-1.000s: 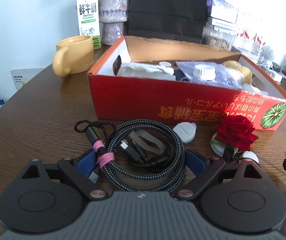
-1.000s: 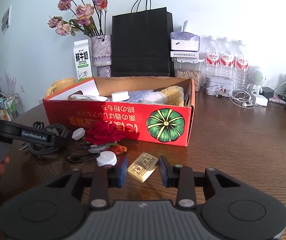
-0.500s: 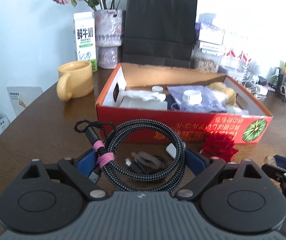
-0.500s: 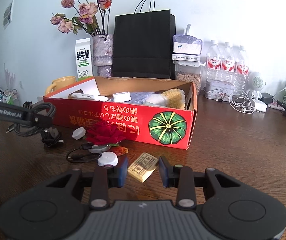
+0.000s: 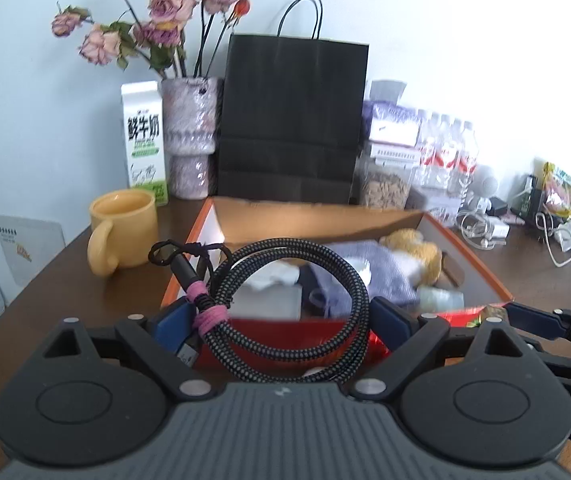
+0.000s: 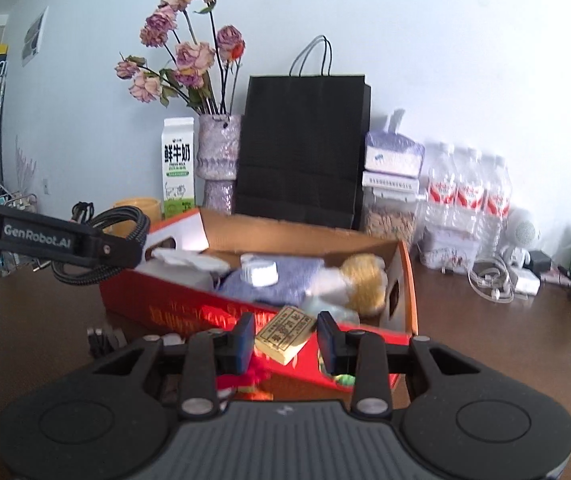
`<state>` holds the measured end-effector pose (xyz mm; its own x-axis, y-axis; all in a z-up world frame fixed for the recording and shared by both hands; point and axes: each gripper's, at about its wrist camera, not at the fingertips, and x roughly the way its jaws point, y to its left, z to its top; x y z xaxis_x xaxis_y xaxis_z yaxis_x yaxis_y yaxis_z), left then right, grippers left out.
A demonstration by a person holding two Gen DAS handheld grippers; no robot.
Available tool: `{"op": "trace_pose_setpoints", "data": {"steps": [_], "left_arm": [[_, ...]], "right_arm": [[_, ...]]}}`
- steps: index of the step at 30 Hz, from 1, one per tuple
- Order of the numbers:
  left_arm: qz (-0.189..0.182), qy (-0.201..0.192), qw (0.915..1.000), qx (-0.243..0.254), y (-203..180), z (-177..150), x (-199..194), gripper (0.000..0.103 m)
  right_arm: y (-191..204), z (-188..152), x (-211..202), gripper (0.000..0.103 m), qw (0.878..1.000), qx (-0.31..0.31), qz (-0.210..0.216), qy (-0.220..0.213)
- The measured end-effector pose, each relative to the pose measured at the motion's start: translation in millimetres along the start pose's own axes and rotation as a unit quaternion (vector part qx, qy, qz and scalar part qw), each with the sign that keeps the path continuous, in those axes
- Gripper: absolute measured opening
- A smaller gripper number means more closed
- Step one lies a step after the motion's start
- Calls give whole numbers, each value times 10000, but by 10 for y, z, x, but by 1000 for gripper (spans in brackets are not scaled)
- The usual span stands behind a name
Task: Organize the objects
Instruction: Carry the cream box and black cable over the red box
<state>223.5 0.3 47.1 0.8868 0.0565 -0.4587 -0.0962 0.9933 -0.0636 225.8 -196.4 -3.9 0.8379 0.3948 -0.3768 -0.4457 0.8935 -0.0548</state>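
Note:
My left gripper (image 5: 281, 320) is shut on a coiled black-and-white braided cable (image 5: 309, 304) with a pink tie, held in the air just before the near wall of the red cardboard box (image 5: 285, 332). My right gripper (image 6: 285, 338) is shut on a small tan block with printed characters (image 6: 285, 334), lifted over the box's near wall (image 6: 205, 308). The box holds a purple pouch (image 6: 281, 284), a white cap (image 6: 259, 272), a white packet (image 6: 181, 266) and a yellow plush (image 6: 365, 280). The left gripper's arm with the cable (image 6: 97, 236) shows at the left of the right wrist view.
Behind the box stand a yellow mug (image 5: 123, 236), a milk carton (image 5: 145, 144), a vase of dried roses (image 5: 191, 140), a black paper bag (image 5: 291, 120), a jar (image 5: 385, 184) and water bottles (image 6: 469, 196). Chargers and white cables (image 5: 485, 228) lie at the right. A red rose (image 6: 241, 384) lies under my right gripper.
Both grippers have risen from the table and moved toward the box. The cable and the tan block went up with them and are now at the level of the box rim.

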Motion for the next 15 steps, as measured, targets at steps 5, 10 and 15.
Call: {"op": "trace_pose_setpoints", "data": {"steps": [5, 10, 15], "left_arm": [[-44, -152, 9999, 24, -61, 144, 106, 95], [-35, -300, 9995, 31, -114, 241, 247, 95], [-48, -310, 9995, 2, -140, 331, 446, 95]], "right_arm": [[12, 229, 143, 32, 9999, -46, -7, -160], [-29, 401, 330, 32, 9996, -20, -51, -271], [-113, 509, 538, 32, 9994, 93, -83, -336]]}}
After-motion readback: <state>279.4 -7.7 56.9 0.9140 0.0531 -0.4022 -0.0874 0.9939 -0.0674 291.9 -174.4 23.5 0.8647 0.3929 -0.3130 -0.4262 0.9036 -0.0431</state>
